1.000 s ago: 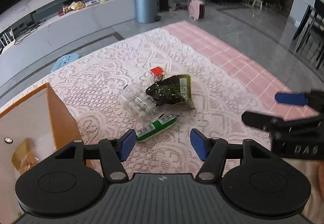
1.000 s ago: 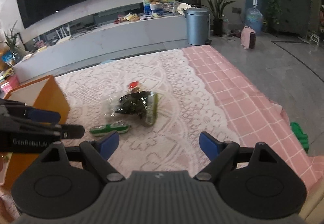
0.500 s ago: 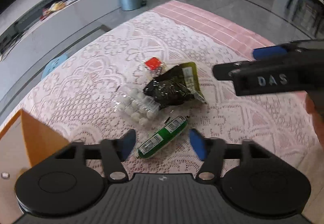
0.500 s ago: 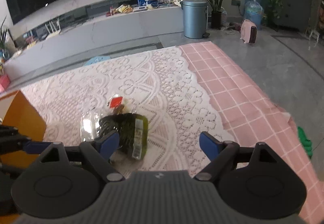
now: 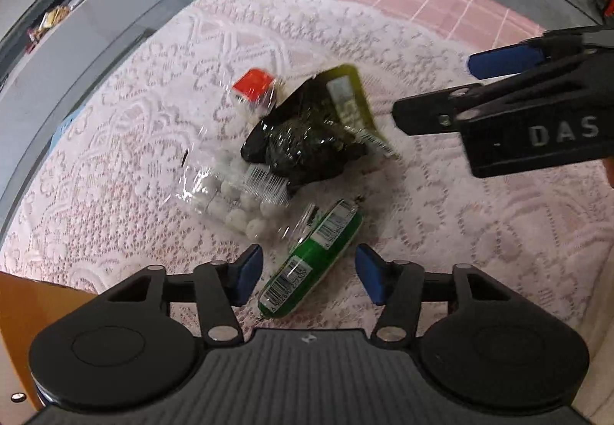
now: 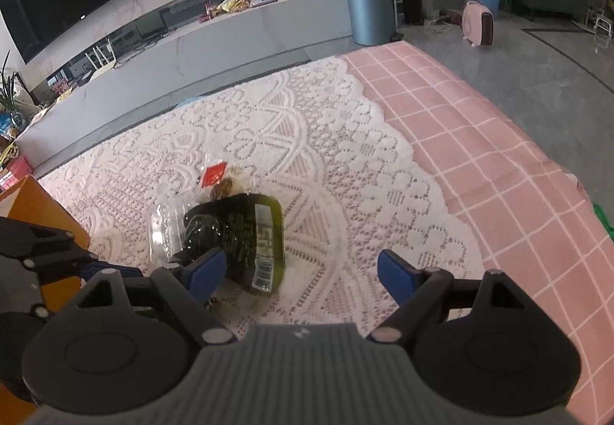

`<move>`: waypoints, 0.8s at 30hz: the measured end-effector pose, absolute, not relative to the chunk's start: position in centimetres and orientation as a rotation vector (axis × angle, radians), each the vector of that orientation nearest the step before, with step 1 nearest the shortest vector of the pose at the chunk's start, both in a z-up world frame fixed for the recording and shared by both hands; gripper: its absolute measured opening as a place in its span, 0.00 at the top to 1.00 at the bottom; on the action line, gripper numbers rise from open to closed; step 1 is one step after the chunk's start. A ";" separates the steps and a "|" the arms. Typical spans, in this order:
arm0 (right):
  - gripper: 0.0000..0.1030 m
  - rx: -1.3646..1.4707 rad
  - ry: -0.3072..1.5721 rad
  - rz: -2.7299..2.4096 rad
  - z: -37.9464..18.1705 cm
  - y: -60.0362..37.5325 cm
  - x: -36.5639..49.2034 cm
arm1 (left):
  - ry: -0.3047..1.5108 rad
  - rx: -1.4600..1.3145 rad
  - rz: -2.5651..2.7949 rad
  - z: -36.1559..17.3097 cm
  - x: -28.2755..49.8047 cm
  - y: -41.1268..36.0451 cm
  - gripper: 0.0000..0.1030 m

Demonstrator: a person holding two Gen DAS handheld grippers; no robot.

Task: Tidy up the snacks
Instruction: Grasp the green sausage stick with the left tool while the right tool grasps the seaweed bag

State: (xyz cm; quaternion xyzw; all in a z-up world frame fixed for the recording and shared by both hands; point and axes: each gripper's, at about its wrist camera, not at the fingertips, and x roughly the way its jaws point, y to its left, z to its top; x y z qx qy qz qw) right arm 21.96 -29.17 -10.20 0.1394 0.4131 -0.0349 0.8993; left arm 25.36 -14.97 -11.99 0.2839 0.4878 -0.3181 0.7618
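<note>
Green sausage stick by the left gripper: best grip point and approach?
Take the green sausage stick across its middle, coming from above. It lies flat on the lace cloth, long and narrow, running diagonally between the left gripper pads, which are closing on it without touching yet. Its far end sits close to the bag of white balls, so avoid that end.

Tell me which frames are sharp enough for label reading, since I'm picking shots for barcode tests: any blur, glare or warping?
Left wrist view: strong fisheye bending at the edges; the dark crinkly snack bag is motion-smeared with glare spots, while the green sausage-shaped packet shows a readable barcode. Right wrist view: same warping, less smear, even daylight, but that bag's label is small and soft.
</note>
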 end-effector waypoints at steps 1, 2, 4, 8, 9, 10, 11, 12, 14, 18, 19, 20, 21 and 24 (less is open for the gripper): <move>0.19 0.286 0.861 -0.075 -10.3 -29.2 22.0 | 1.068 0.609 -0.692 -12.1 25.5 -15.0 0.40; 0.19 0.285 0.864 -0.076 -10.4 -29.2 22.1 | 1.073 0.596 -0.692 -12.3 25.6 -14.9 0.40; 0.19 0.284 0.872 -0.077 -10.6 -29.1 22.2 | 1.081 0.573 -0.694 -12.3 25.7 -15.0 0.46; 0.19 0.266 0.887 -0.081 -10.8 -28.8 22.2 | 1.121 0.544 -0.689 -12.1 25.6 -15.0 0.53; 0.19 0.262 0.893 -0.084 -10.9 -28.8 22.3 | 1.139 0.531 -0.695 -12.0 25.5 -15.0 0.56; 0.19 0.260 0.896 -0.085 -10.9 -28.8 22.2 | 1.158 0.515 -0.699 -11.7 25.5 -15.0 0.58; 0.19 0.260 0.898 -0.086 -10.9 -28.8 22.2 | 1.183 0.488 -0.705 -11.4 25.4 -14.8 0.58; 0.19 0.260 0.899 -0.086 -10.9 -28.7 22.2 | 1.200 0.463 -0.708 -11.3 25.5 -14.8 0.58; 0.19 0.257 0.900 -0.088 -10.9 -28.7 22.2 | 1.208 0.435 -0.711 -11.2 25.8 -14.9 0.59; 0.19 0.247 0.906 -0.086 -11.1 -28.5 22.3 | 1.215 0.473 -0.723 -12.1 25.6 -15.6 0.58; 0.19 0.247 0.907 -0.088 -11.1 -28.5 22.3 | 1.221 0.474 -0.727 -12.4 25.5 -15.8 0.58; 0.19 0.248 0.907 -0.089 -11.1 -28.5 22.3 | 1.207 0.480 -0.729 -12.5 25.4 -15.9 0.58; 0.19 0.251 0.906 -0.089 -11.1 -28.6 22.3 | 1.195 0.495 -0.729 -12.5 25.2 -16.0 0.58; 0.19 0.255 0.899 -0.083 -11.1 -28.6 22.2 | 1.190 0.502 -0.736 -12.5 25.0 -16.0 0.69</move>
